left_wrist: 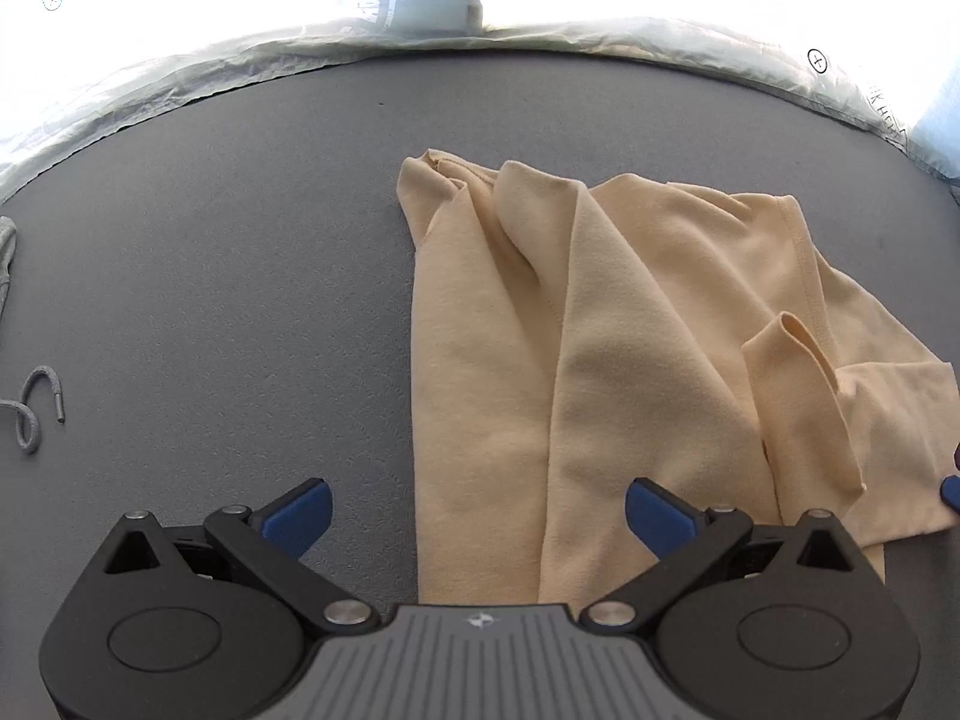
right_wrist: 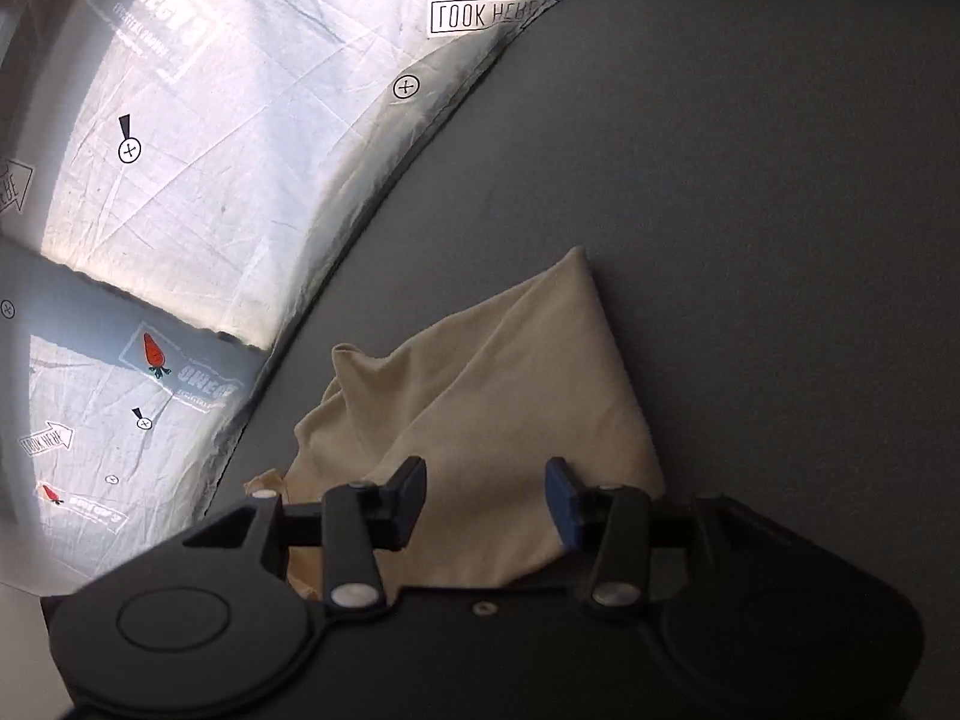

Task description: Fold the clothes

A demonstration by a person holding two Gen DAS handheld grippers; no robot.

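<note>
A cream T-shirt [left_wrist: 630,330] lies partly folded on the grey table [left_wrist: 240,240], one long fold running from near to far and a sleeve flap at the right. My left gripper [left_wrist: 477,507] hangs above the shirt's near left edge, jaws wide open, nothing between its blue pads [left_wrist: 300,513]. In the right wrist view the same shirt [right_wrist: 480,408] lies bunched on the table [right_wrist: 750,210]. My right gripper [right_wrist: 486,501] hovers over its near part, jaws partly apart, with cloth seen below the gap but not pinched. A blue tip of the right gripper shows at the left wrist view's right edge.
A grey drawstring cord [left_wrist: 30,408] and a bit of grey garment [left_wrist: 6,252] lie at the table's left edge. A crinkled printed sheet [right_wrist: 210,150] covers the floor beyond the table's curved edge. Bare grey tabletop spreads left of the shirt.
</note>
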